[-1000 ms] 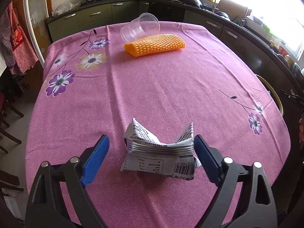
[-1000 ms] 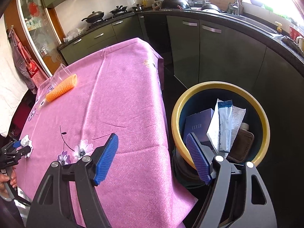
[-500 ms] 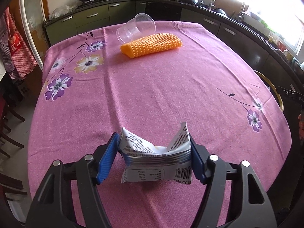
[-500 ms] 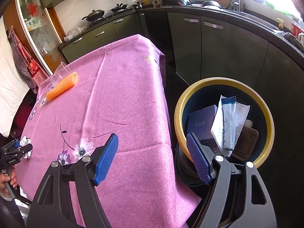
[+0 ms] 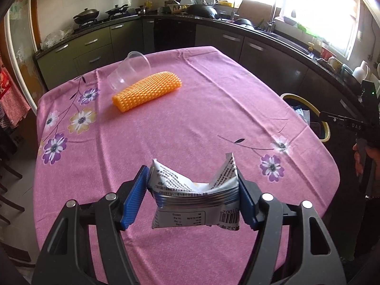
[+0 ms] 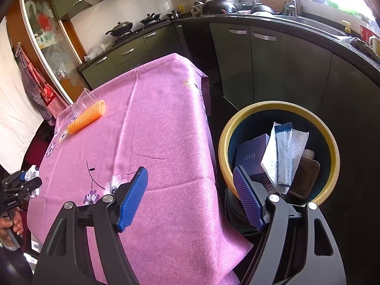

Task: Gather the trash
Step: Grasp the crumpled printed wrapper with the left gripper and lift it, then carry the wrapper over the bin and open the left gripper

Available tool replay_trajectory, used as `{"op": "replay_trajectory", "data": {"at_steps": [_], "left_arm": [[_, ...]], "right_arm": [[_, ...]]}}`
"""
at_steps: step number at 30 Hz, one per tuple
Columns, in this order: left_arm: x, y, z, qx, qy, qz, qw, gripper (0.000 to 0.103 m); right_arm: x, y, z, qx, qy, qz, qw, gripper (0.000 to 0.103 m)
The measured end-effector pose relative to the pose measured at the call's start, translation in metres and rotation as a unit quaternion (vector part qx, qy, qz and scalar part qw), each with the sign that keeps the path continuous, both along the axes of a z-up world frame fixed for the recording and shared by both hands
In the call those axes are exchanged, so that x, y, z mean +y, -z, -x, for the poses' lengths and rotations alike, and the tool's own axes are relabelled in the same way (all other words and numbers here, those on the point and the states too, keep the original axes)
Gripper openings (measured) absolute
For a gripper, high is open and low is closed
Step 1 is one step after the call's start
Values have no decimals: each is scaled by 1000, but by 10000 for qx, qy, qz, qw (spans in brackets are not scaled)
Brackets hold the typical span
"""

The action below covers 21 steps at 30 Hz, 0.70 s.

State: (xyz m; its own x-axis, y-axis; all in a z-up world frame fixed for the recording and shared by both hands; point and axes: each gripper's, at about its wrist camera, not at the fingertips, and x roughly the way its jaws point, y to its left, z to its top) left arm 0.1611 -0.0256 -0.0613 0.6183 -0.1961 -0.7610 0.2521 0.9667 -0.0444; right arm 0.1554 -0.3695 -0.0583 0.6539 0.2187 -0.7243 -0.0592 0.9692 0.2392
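My left gripper (image 5: pixel 193 190) is shut on a crumpled silver-white snack wrapper (image 5: pixel 194 197) with a barcode, held above the pink tablecloth (image 5: pixel 190 118). An orange mesh foam sleeve (image 5: pixel 147 90) and a clear plastic cup (image 5: pixel 128 70) on its side lie at the table's far end. My right gripper (image 6: pixel 190 190) is open and empty, over the table's right edge beside the yellow-rimmed trash bin (image 6: pixel 332 147), which holds a purple box, white wrappers and a brown bottle. The left gripper and wrapper (image 6: pixel 30 174) show small at far left in the right wrist view.
The bin's rim (image 5: pixel 325 128) shows past the table's right edge in the left wrist view. Dark green kitchen cabinets (image 6: pixel 261 59) and a counter with pans stand behind. The right gripper's handle and a hand (image 5: pixel 363 147) are at the right.
My left gripper closed on the wrapper and lifted it off the cloth. My right gripper stayed open, shifting slightly near the bin.
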Motion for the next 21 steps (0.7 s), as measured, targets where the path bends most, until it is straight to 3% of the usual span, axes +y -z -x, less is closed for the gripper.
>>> {"op": "replay_trajectory", "data": {"at_steps": [5,11,16,21], "left_arm": [[-40,-9,-17,-55,436,51,9990,66],[-119,-9,-48,92,1211,134,9925,66],[-195,-7,-79,238,1869,298,9816,66],[-281,-3,-107,434,2569,419,9645,66]], "right_arm": [[-21,-13,18,-172,231,24,9996,74],[-71,-21,45,-339,766,30,9965,74],[-120,-15,64,-352,1230,-139,9917,74],[-158,-5,77,-296,1605,-326,9861,74]]}}
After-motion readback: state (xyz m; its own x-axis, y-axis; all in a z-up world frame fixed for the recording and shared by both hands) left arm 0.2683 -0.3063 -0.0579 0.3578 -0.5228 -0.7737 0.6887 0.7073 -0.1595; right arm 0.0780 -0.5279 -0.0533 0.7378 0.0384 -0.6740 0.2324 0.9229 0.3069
